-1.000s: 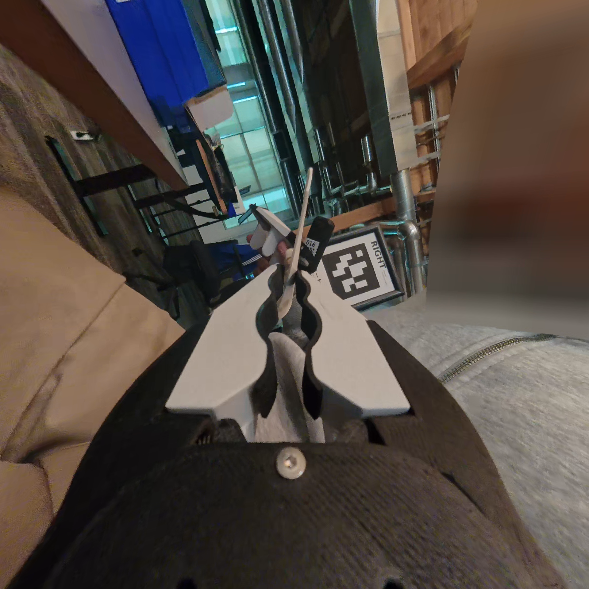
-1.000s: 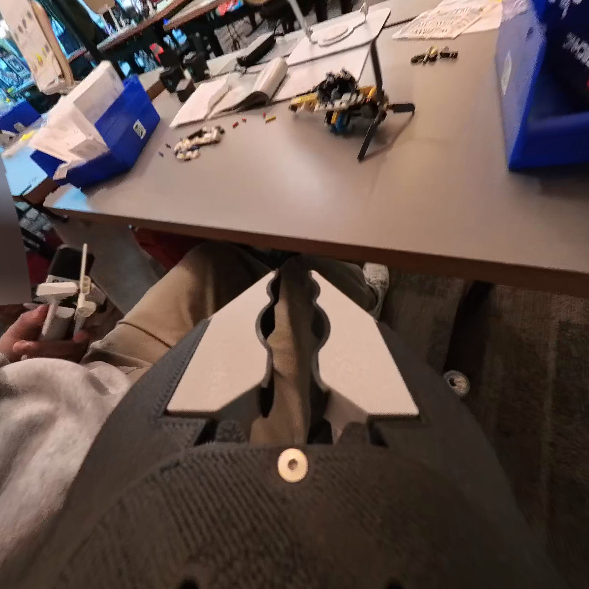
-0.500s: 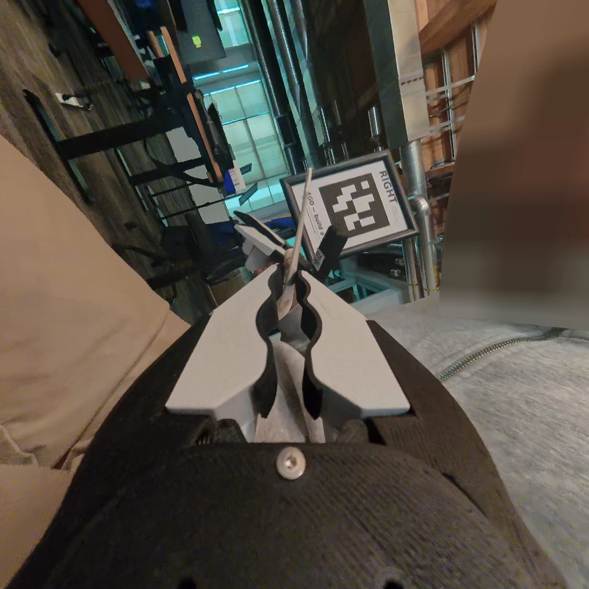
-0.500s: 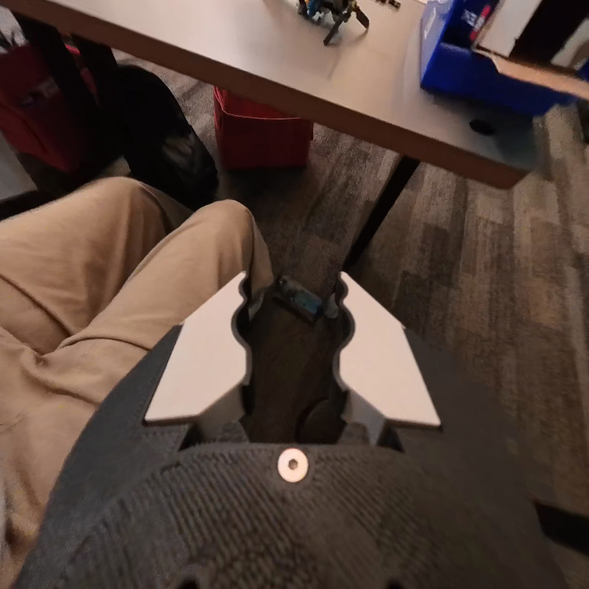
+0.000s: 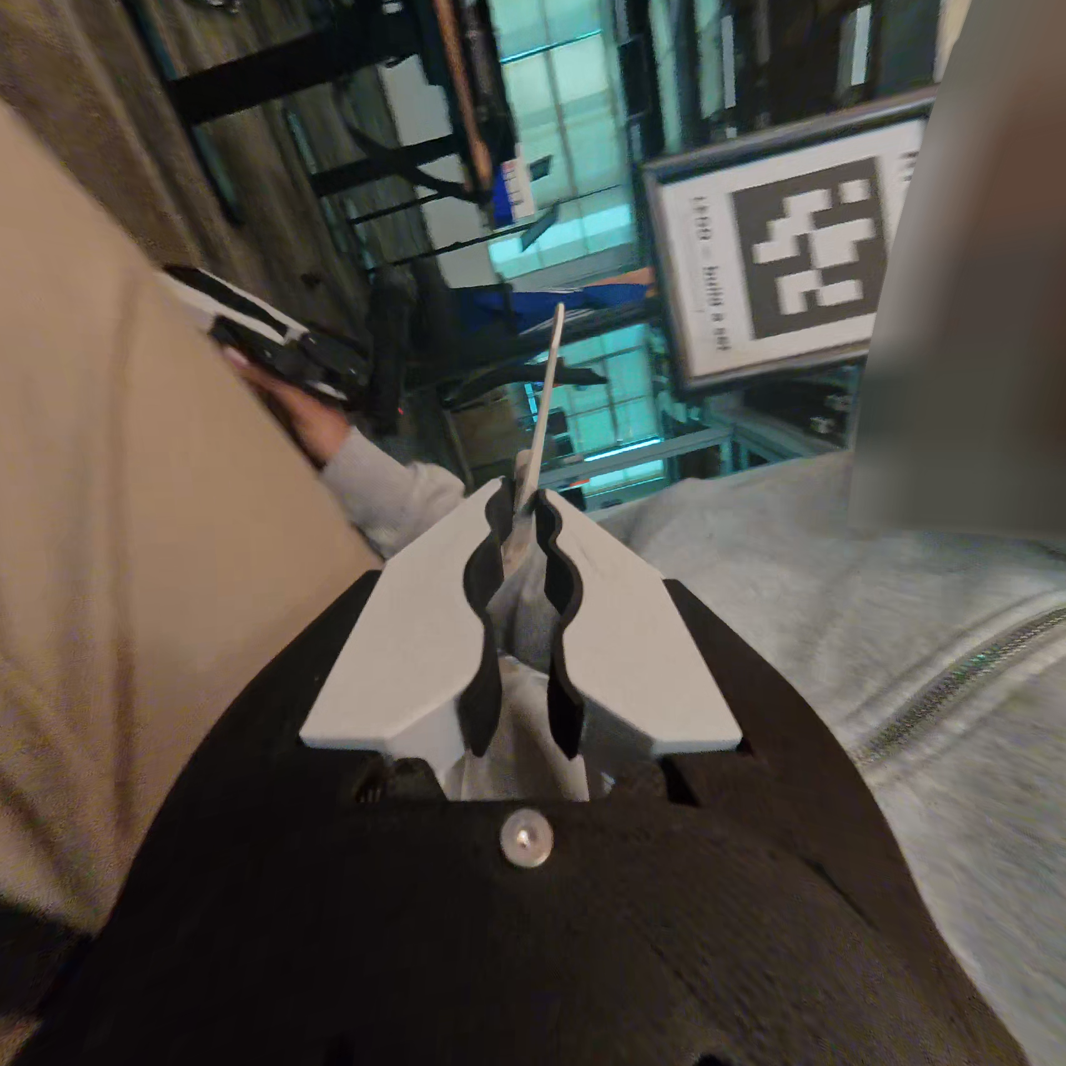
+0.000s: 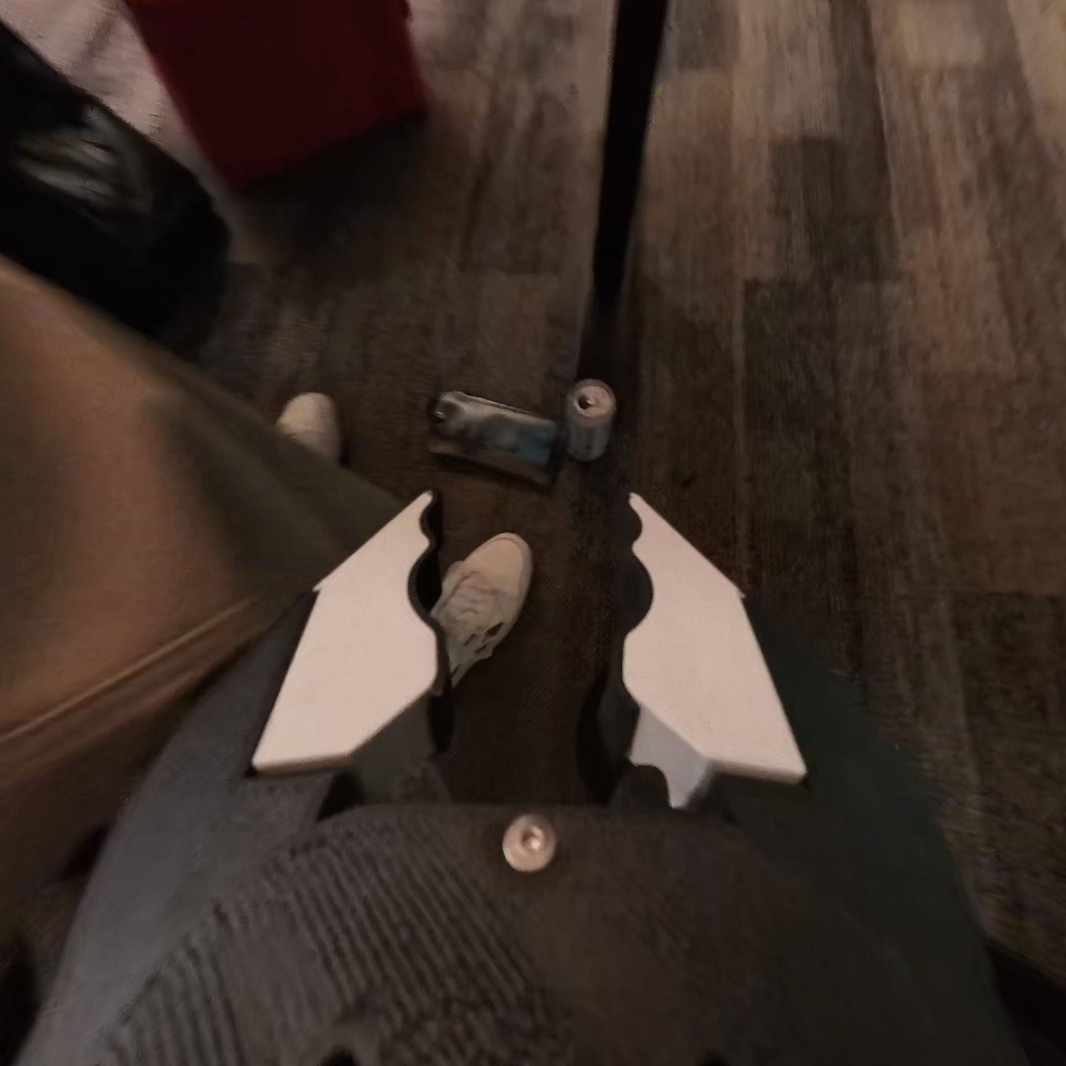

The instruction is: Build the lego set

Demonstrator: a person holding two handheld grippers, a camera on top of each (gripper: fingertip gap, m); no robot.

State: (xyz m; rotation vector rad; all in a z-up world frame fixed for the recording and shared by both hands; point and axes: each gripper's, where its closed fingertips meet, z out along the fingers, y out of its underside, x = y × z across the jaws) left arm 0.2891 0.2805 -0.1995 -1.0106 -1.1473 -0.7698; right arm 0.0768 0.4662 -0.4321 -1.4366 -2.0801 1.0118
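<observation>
My left gripper (image 5: 522, 499) is shut on a thin white blade-like lego piece (image 5: 545, 392) that sticks up and forward past its tips, over a person's lap. My right gripper (image 6: 533, 502) is open and empty, pointing down at the carpet floor (image 6: 836, 404). It also shows in the left wrist view (image 5: 277, 340) at the left, held in a hand (image 5: 314, 418) beside the beige trouser leg. The table top and the lego model are out of view.
Under the right gripper are a pale shoe (image 6: 487, 594), a black table leg (image 6: 626, 173) with a grey foot (image 6: 589, 418), a red bin (image 6: 277, 75) and a black bag (image 6: 86, 190). A framed black-and-white marker board (image 5: 796, 248) and a grey zipped sweatshirt (image 5: 865, 663) lie ahead of the left gripper. Left tips to right tips: about 40 cm.
My right gripper has swung down from the table to the floor and opened wider. My left gripper keeps hold of the white piece and has turned; the right gripper has moved away from its tip.
</observation>
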